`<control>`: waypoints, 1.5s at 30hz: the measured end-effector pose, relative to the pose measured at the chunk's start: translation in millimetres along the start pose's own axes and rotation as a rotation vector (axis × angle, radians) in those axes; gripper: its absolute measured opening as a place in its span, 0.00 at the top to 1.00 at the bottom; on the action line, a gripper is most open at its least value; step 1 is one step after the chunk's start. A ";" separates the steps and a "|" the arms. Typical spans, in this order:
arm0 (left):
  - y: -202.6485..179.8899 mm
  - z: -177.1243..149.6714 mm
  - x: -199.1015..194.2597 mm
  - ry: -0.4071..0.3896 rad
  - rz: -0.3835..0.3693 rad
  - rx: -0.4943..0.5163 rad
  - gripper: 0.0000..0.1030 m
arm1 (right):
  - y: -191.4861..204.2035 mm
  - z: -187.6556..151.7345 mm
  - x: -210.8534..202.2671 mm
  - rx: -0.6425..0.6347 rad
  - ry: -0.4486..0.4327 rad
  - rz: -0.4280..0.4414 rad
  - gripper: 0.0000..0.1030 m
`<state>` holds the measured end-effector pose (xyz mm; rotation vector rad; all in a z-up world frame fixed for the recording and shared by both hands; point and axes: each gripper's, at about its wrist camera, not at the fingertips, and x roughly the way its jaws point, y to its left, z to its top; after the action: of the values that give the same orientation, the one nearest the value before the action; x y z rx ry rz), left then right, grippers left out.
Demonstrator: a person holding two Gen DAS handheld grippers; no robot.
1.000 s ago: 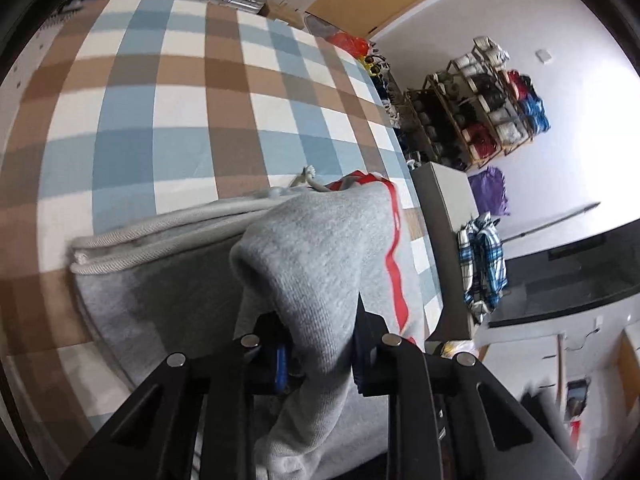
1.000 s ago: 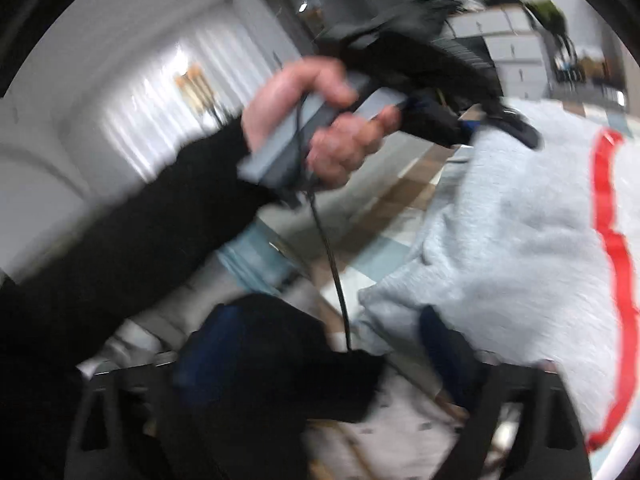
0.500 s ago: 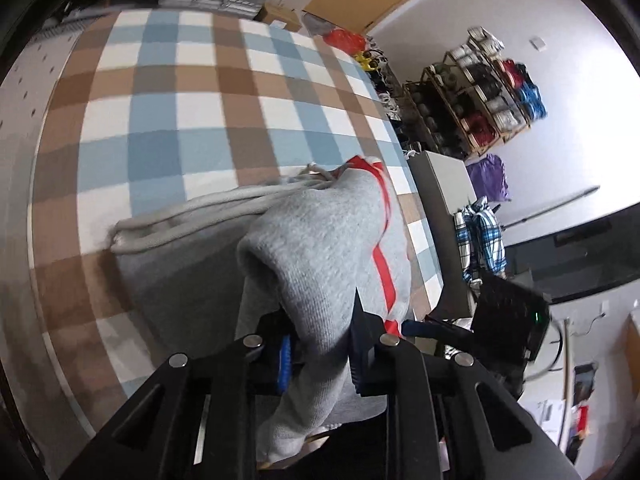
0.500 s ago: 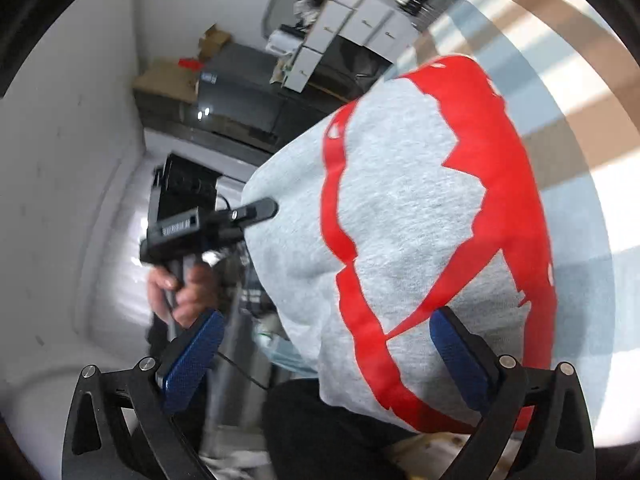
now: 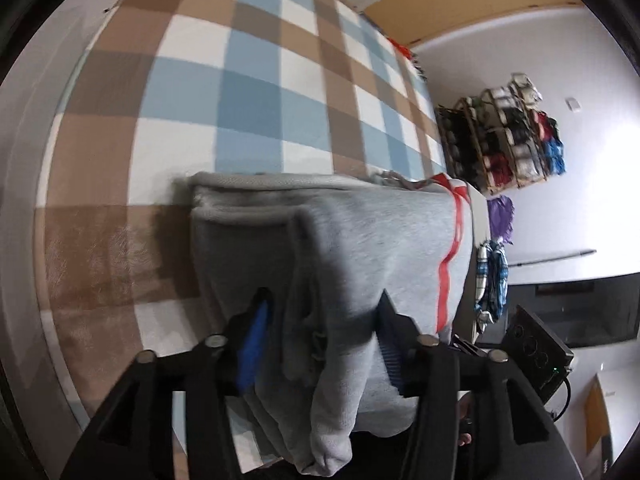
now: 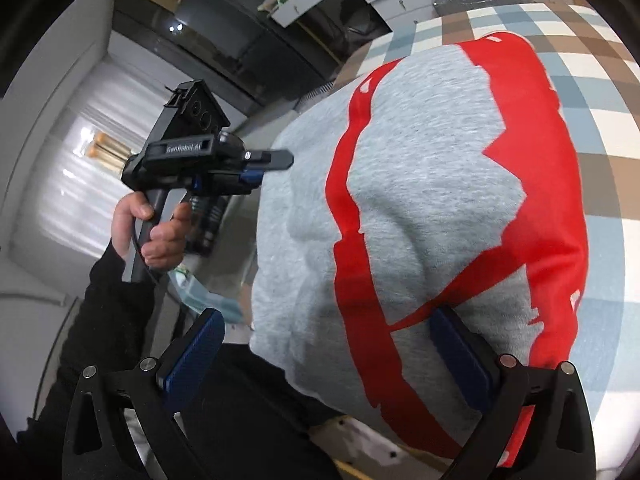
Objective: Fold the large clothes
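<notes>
Left wrist view, left claw [image 5: 322, 320] just opening around grey sweatshirt [image 5: 360, 240], right claw [image 6: 332, 344] wide open over it.

Sweatshirt [image 5: 360, 248] near end: drops below the left-wrist picture's bottom edge.
Red print [image 6: 532, 184]: its lower part is covered by the right gripper's finger [image 6: 460, 356].
Shelf [image 5: 508, 140] contents: too small to identify.
Person's sleeve [image 6: 104, 320]: cut off at the picture's rim.
Checked blanket [image 5: 248, 92]: partly buried under the sweatshirt.
</notes>
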<state>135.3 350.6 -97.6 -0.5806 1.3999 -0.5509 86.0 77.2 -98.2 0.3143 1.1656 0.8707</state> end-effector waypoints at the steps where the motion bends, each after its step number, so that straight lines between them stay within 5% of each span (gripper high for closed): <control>1: -6.4 -4.4 -4.0 -0.003 0.005 0.016 0.55 | -1.5 0.3 -1.9 0.013 -0.001 0.013 0.00; 5: -36.9 -31.3 -21.7 -0.011 0.017 0.131 0.44 | -12.8 2.4 -7.6 0.088 -0.027 0.106 0.00; 6: -40.2 -40.3 -22.6 -0.025 -0.011 0.142 0.27 | -16.5 3.0 -9.7 0.108 -0.036 0.134 0.00; 7: -40.6 -45.1 -22.1 -0.033 -0.014 0.142 0.20 | -20.9 3.3 -11.5 0.131 -0.045 0.166 0.00; 13: -23.5 -66.4 20.3 0.028 -0.011 0.072 0.21 | -27.9 5.1 -19.4 0.146 -0.076 0.213 0.00; 14: -22.2 -69.5 25.9 0.041 -0.028 0.067 0.23 | -26.4 4.6 -12.2 0.149 -0.084 0.221 0.00; 15: -23.5 -71.9 28.7 0.047 -0.044 0.077 0.44 | -27.7 2.4 -13.9 0.153 -0.092 0.229 0.00; 16: -28.7 -75.7 30.6 0.057 -0.052 0.107 0.79 | -30.4 1.6 -16.2 0.166 -0.108 0.250 0.00; 17: -34.2 -78.8 31.3 0.060 -0.038 0.137 0.94 | -34.6 1.0 -20.1 0.180 -0.119 0.270 0.00; 18: -40.8 -82.6 28.6 0.042 -0.018 0.171 0.96 | -36.1 1.4 -20.9 0.193 -0.125 0.290 0.00; 24: -63.8 -83.1 0.1 0.023 0.052 0.240 0.97 | -49.4 5.2 -21.4 0.266 -0.110 0.398 0.00; 30: -81.9 -85.2 -42.9 -0.056 0.016 0.305 0.97 | -58.2 8.3 -9.0 0.320 -0.074 0.483 0.00; 34: -52.8 -88.9 -7.7 0.018 0.095 0.253 0.97 | -51.7 10.5 -5.7 0.293 -0.057 0.440 0.00; 38: -15.5 -98.0 20.7 0.049 0.025 0.147 0.97 | -44.0 10.1 -5.7 0.255 -0.039 0.402 0.00; 41: 1.4 -99.4 10.3 0.011 -0.027 0.092 0.96 | -47.3 9.3 -7.9 0.240 -0.019 0.405 0.00; 45: -20.9 -91.8 -33.3 -0.071 0.004 0.143 0.90 | -56.4 9.2 -10.5 0.264 -0.006 0.438 0.00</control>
<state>40.5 352.6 -66.4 -0.4776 1.2827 -0.6162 117.3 35.0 -123.1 0.8097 1.2283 1.0924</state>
